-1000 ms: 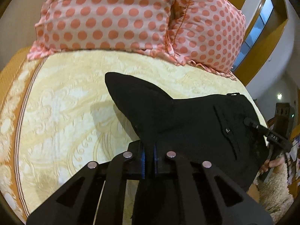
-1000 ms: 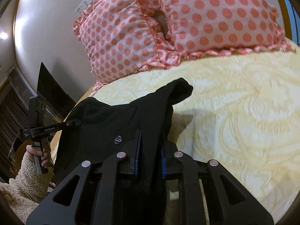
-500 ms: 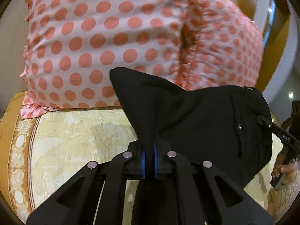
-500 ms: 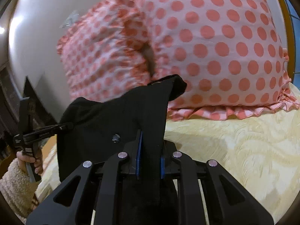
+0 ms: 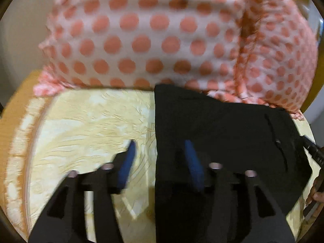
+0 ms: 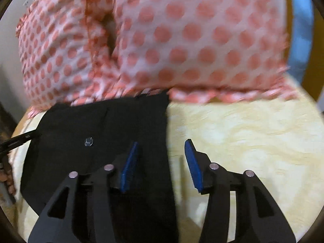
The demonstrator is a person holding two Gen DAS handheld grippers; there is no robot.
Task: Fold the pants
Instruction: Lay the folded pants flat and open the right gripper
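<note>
Grippers [image 5: 160, 162] apparently released pants [image 5: 222, 133].

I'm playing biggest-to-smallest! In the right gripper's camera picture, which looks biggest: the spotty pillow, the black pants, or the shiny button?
1. Spotty pillow, filling the top half.
2. Black pants.
3. Shiny button, tiny.
The pillow sits farther away, so it really is bigger.

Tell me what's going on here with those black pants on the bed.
A person with a two-finger gripper in each hand is folding black pants on a yellow patterned bedspread. The pants lie flat, their far edge reaching the polka-dot pillows. The left gripper and right gripper are both open, each straddling a side edge of the pants and gripping nothing.
</note>
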